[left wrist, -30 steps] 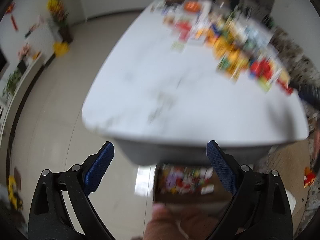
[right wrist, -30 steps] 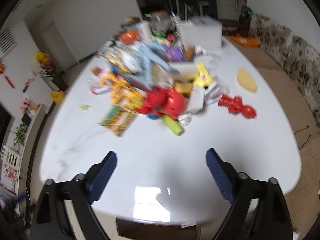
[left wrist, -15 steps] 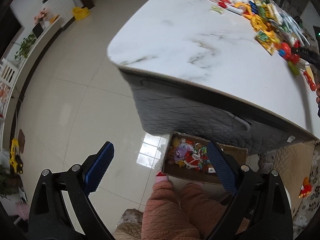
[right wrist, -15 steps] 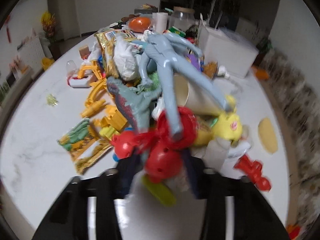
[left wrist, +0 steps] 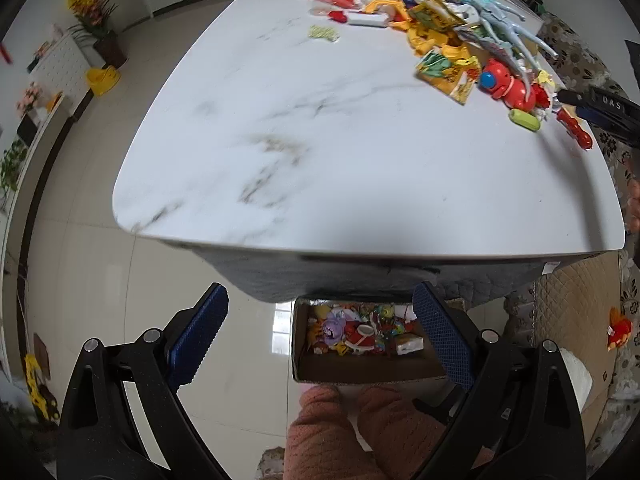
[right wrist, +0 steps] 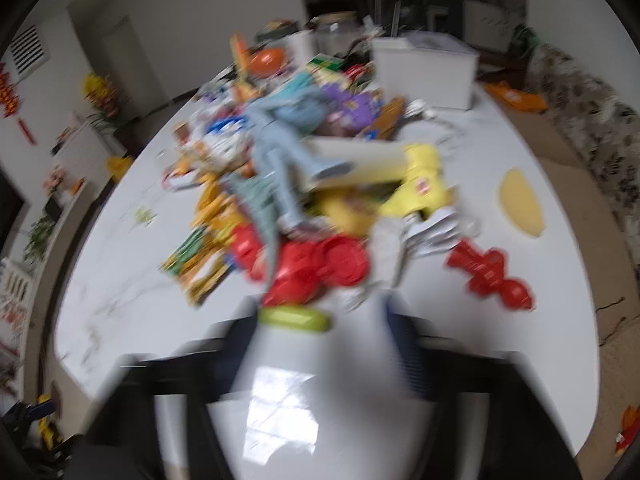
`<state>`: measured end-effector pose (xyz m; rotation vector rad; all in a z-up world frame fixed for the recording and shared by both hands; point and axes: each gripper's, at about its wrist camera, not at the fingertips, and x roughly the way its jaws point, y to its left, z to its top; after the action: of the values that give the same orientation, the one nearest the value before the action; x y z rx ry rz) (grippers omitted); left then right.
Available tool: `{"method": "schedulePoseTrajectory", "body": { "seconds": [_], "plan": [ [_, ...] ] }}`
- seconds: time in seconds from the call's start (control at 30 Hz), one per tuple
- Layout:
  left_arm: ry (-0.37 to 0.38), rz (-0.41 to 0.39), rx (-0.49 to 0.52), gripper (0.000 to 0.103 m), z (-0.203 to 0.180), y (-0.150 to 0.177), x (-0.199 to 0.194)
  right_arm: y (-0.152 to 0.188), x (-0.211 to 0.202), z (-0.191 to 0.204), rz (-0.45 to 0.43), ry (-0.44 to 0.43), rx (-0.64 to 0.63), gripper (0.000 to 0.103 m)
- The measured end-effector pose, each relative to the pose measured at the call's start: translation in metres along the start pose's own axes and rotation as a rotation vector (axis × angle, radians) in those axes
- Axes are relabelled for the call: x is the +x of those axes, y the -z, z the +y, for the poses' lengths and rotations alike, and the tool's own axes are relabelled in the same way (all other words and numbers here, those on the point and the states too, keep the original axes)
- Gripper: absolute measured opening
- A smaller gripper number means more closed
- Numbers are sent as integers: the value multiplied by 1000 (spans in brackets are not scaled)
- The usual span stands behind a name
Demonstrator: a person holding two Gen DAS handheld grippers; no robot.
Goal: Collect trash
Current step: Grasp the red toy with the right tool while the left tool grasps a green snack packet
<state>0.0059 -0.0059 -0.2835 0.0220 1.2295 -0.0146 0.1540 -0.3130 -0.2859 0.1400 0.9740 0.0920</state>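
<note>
Both tongs pointed down at a white marble table (left wrist: pixel 320 128). Left gripper (left wrist: pixel 320 336) stood released, its blue pads (left wrist: pixel 440 336) spread wide with nothing between them, hanging off the table's near edge over the floor. Below it, tucked partly under that edge, sat a cardboard box (left wrist: pixel 360 372) already holding a jumble of small toys and wrappers. A padded pink sleeve (left wrist: pixel 344 432) showed just beneath the box.

Right gripper (right wrist: pixel 320 320) was heavily blurred; its jaws had just been opening, and they stood apart with a stretch of bare tabletop showing between them. A small green piece (right wrist: pixel 294 318) lay at the tip of the left finger, just beside it, though the blur hid whether they touched. Nothing was pinched.

The trash pile (right wrist: pixel 304 184) lay toward the table's far side and middle: yellow-and-green snack wrappers (right wrist: pixel 196 256), a grey-blue figure (right wrist: pixel 276 168), a red round toy (right wrist: pixel 320 264), a yellow toy (right wrist: pixel 420 184). A red bottle-shaped toy (right wrist: pixel 488 276) lay apart near the right edge, and a flat yellow disc (right wrist: pixel 520 204) further along that same edge. A white box (right wrist: pixel 424 72) stood at the far end.

In the left wrist view the right tool reached in from the table's right edge, close to the red toys.
</note>
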Motion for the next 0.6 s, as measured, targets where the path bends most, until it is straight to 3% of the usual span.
{"method": "schedulePoseTrajectory", "body": {
  "seconds": [0.2, 0.27, 0.3, 0.33, 0.37, 0.6],
  "plan": [
    [-12, 23, -16, 91, -1, 2, 4, -20, 47, -21, 101, -93, 152, 68],
    [-21, 40, -29, 91, 2, 6, 6, -24, 66, -34, 138, -171, 270, 68],
    [-25, 45, -34, 91, 4, 8, 7, -25, 70, -39, 143, -193, 313, 67],
    [-29, 50, -41, 91, 7, 11, 8, -26, 75, -45, 147, -234, 365, 59],
    [-32, 54, -46, 91, 9, 12, 8, -26, 77, -50, 150, -267, 407, 48],
    [16, 46, -69, 91, 2, -2, 13, -12, 42, -64, 143, -377, 486, 39]
  ]
}}
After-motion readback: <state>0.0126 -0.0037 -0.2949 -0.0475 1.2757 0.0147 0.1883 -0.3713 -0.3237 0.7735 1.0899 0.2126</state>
